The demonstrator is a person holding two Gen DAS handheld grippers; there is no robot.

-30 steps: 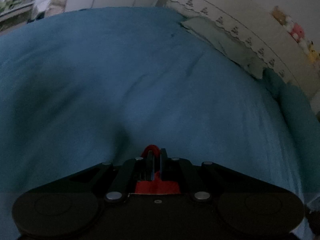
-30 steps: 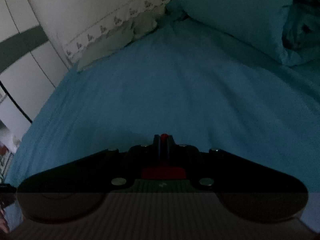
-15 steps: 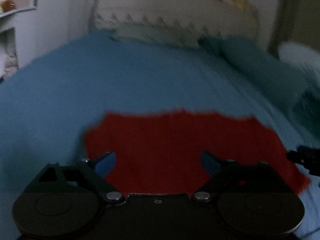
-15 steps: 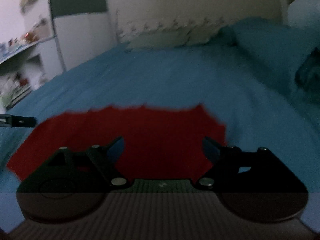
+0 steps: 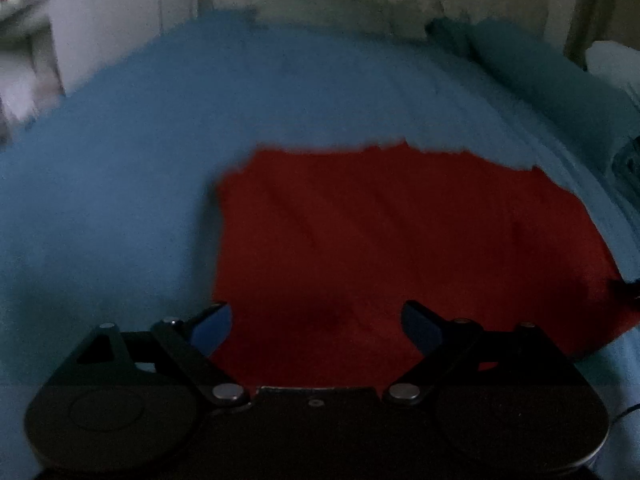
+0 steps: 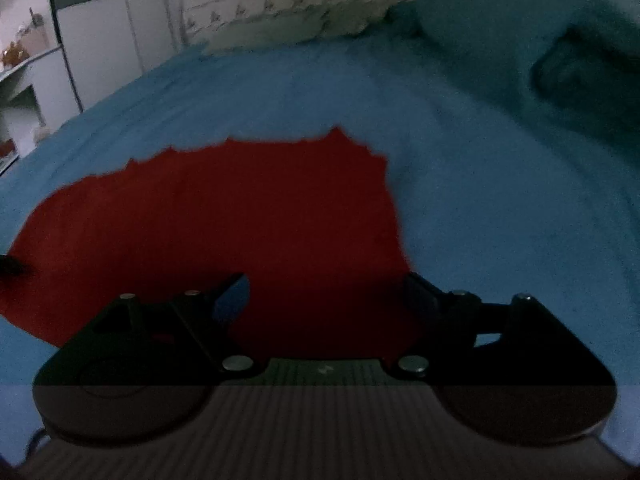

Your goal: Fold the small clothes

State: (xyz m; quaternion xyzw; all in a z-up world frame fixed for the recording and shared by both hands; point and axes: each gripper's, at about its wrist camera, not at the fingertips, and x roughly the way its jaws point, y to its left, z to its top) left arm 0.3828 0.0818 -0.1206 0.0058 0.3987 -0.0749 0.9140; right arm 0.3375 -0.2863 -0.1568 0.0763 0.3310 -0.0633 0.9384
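A small red garment (image 5: 400, 240) lies flat on the blue bedsheet (image 5: 120, 160). It also shows in the right wrist view (image 6: 224, 224). My left gripper (image 5: 316, 324) is open and empty, its jaws wide apart above the garment's near left part. My right gripper (image 6: 328, 296) is open and empty above the garment's near right part, with its right finger (image 6: 420, 296) at the garment's right edge. The tip of the other gripper shows at the edge of each view.
Blue pillows (image 6: 500, 32) lie at the right of the bed. A pale folded cloth (image 5: 340, 12) lies along the headboard. A white cupboard (image 6: 100, 40) and shelves stand left of the bed.
Both grippers were shut on red cloth a second ago. They have opened, let the garment go flat on the bed, and drawn back above its near edge.
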